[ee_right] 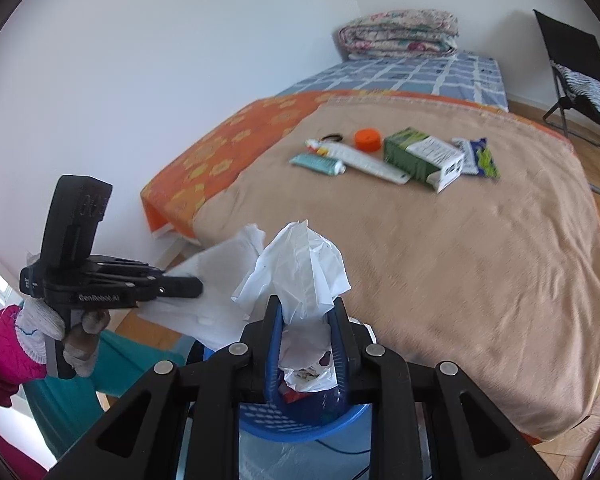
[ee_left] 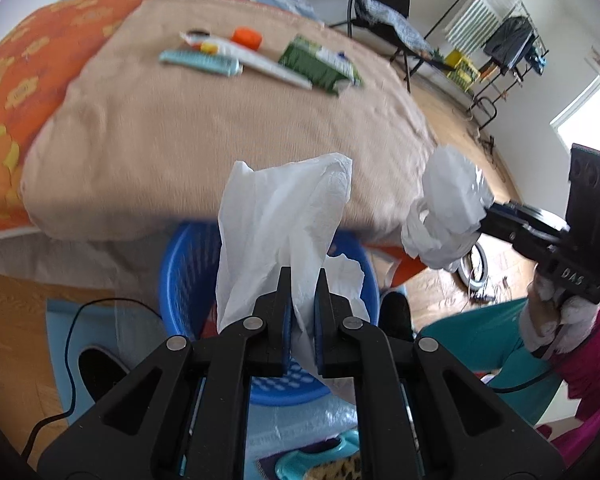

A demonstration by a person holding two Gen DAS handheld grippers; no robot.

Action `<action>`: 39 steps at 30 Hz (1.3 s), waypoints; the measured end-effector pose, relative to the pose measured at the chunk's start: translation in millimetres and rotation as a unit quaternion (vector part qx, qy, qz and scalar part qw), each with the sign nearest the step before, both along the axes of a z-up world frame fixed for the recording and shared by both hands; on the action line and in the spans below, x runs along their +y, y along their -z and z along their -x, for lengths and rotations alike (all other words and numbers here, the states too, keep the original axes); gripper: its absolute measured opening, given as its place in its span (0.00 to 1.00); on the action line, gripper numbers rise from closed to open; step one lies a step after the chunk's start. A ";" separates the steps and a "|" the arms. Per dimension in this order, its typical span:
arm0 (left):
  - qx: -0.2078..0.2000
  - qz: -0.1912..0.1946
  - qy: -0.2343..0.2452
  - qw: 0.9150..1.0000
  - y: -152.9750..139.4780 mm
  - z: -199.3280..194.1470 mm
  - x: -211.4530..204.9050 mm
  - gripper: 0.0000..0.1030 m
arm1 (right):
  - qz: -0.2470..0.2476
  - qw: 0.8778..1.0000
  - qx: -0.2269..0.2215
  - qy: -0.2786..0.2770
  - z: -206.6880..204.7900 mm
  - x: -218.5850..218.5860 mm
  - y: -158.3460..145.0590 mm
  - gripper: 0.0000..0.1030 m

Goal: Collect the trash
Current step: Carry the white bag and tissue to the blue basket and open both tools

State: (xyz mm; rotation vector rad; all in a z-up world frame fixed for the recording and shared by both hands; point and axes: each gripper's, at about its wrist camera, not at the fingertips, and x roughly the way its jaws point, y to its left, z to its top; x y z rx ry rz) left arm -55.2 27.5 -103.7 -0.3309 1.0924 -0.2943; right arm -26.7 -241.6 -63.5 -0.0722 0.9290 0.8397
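Observation:
My left gripper (ee_left: 303, 276) is shut on a white tissue (ee_left: 276, 220) and holds it above the blue mesh basket (ee_left: 180, 276) by the bed's edge. My right gripper (ee_right: 305, 306) is shut on a crumpled white plastic wrapper (ee_right: 300, 268) over the same basket (ee_right: 300, 420), which holds some trash. The right gripper with its wrapper (ee_left: 448, 208) shows at the right of the left wrist view. The left gripper (ee_right: 196, 286) with its tissue (ee_right: 208, 280) shows at the left of the right wrist view.
On the beige blanket (ee_right: 460, 260) lie a teal tube (ee_right: 318, 163), a white tube (ee_right: 372, 164), an orange lid (ee_right: 367, 139), a green-and-white carton (ee_right: 420, 156) and a green packet (ee_right: 478, 157). A black chair (ee_left: 380, 4) and clothes rack (ee_left: 504, 40) stand beyond. A cable (ee_left: 72, 344) runs on the floor.

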 end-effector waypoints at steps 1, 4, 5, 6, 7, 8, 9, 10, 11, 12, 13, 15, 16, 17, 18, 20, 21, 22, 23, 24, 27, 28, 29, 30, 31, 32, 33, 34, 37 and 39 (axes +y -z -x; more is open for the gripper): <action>0.008 -0.001 0.002 1.000 5.1 1.5 -1.6 0.07 | 0.005 1.000 0.002 -0.004 1.6 2.6 3.1 0.22; 0.032 0.003 -0.002 0.999 19.6 3.4 -1.0 0.06 | 0.013 1.000 0.009 -0.012 3.8 6.8 10.2 0.22; 0.041 0.004 -0.005 0.999 24.4 4.1 0.2 0.07 | 0.016 1.000 0.013 -0.013 3.8 8.0 13.0 0.22; 0.046 0.005 -0.005 0.999 27.7 3.7 1.3 0.06 | 0.018 1.000 0.017 -0.015 3.8 9.1 15.6 0.22; 0.052 0.004 -0.006 0.999 31.4 4.3 1.0 0.06 | 0.022 0.999 0.022 -0.017 3.8 10.3 19.4 0.22; 0.057 0.002 -0.007 0.998 34.2 4.8 1.0 0.07 | 0.024 0.999 0.025 -0.018 3.4 11.2 21.4 0.22; 0.061 0.001 -0.007 0.998 34.5 3.2 1.3 0.07 | 0.028 0.999 0.030 -0.020 3.9 13.0 25.2 0.22; 0.065 -0.002 -0.008 0.998 37.1 2.1 1.6 0.07 | 0.031 0.999 0.033 -0.022 4.2 14.1 27.5 0.22; 0.069 -0.005 -0.008 0.998 39.5 2.0 1.7 0.07 | 0.033 0.998 0.037 -0.024 4.6 15.4 29.9 0.22; 0.071 -0.006 -0.008 0.997 40.8 1.7 1.7 0.07 | 0.036 0.998 0.041 -0.025 5.0 16.8 32.9 0.22; 0.075 -0.006 -0.008 0.997 42.7 1.5 1.7 0.07 | 0.040 0.998 0.045 -0.027 5.7 18.5 36.1 0.22; 0.081 -0.007 -0.007 0.997 45.9 1.3 1.1 0.07 | 0.046 0.997 0.054 -0.033 7.2 22.2 42.4 0.22; 0.083 -0.008 -0.006 0.996 46.7 0.7 1.0 0.07 | 0.051 0.996 0.058 -0.037 8.8 24.5 46.2 0.22; 0.086 -0.007 -0.005 0.996 47.7 0.3 0.5 0.07 | 0.055 0.996 0.061 -0.040 10.7 26.6 49.3 0.22; 0.087 -0.007 -0.005 0.996 48.1 -1.3 -0.4 0.07 | 0.057 0.996 0.062 -0.042 12.0 28.2 51.1 0.22; 0.088 -0.010 -0.004 0.996 47.8 -1.4 -1.0 0.07 | 0.062 0.995 0.067 -0.048 14.6 32.2 55.4 0.22; 0.088 -0.012 -0.004 0.996 47.7 -1.5 -1.3 0.07 | 0.065 0.994 0.068 -0.050 15.3 34.3 56.9 0.22; 0.087 -0.014 -0.005 0.996 47.5 -1.3 -1.1 0.07 | 0.068 0.994 0.069 -0.052 15.8 35.9 58.3 0.22; 0.087 -0.016 -0.006 0.996 47.3 -1.5 -1.2 0.07 | 0.070 0.994 0.070 -0.053 15.8 37.3 59.3 0.22; 0.087 -0.018 -0.006 0.996 47.3 -1.9 -1.3 0.07 | 0.073 0.993 0.071 -0.054 15.9 38.3 60.3 0.22; 0.085 -0.025 -0.007 0.996 46.1 -2.1 -2.8 0.07 | 0.078 0.993 0.074 -0.051 14.3 39.5 62.9 0.23; 0.084 -0.029 -0.006 0.996 45.6 -2.9 -4.0 0.07 | 0.079 0.993 0.075 -0.050 13.6 39.4 63.3 0.23; 0.082 -0.033 -0.006 0.996 45.2 -3.2 -5.1 0.07 | 0.079 0.993 0.076 -0.049 12.5 39.4 63.1 0.24; 0.081 -0.035 -0.006 0.996 44.8 -3.3 -5.2 0.07 | 0.078 0.993 0.078 -0.049 12.0 39.4 63.1 0.25; 0.081 -0.036 -0.004 0.996 44.4 -3.4 -6.0 0.07 | 0.080 0.993 0.077 -0.048 11.7 39.4 63.5 0.26; 0.080 -0.039 -0.004 0.996 44.1 -3.6 -6.5 0.07 | 0.081 0.993 0.077 -0.047 10.9 40.9 63.8 0.27; 0.080 -0.041 -0.004 0.996 43.9 -3.9 -7.1 0.07 | 0.082 0.993 0.077 -0.047 10.7 41.4 63.9 0.27; 0.079 -0.043 -0.004 0.996 43.6 -3.8 -7.4 0.07 | 0.082 0.993 0.076 -0.046 10.5 41.6 64.1 0.27; 0.077 -0.047 -0.003 0.996 42.3 -3.7 -8.1 0.25 | 0.083 0.993 0.076 -0.044 9.9 42.2 64.1 0.29; 0.070 -0.050 -0.005 0.996 40.0 -3.3 -8.0 0.52 | 0.085 0.993 0.076 -0.041 9.4 42.0 63.9 0.35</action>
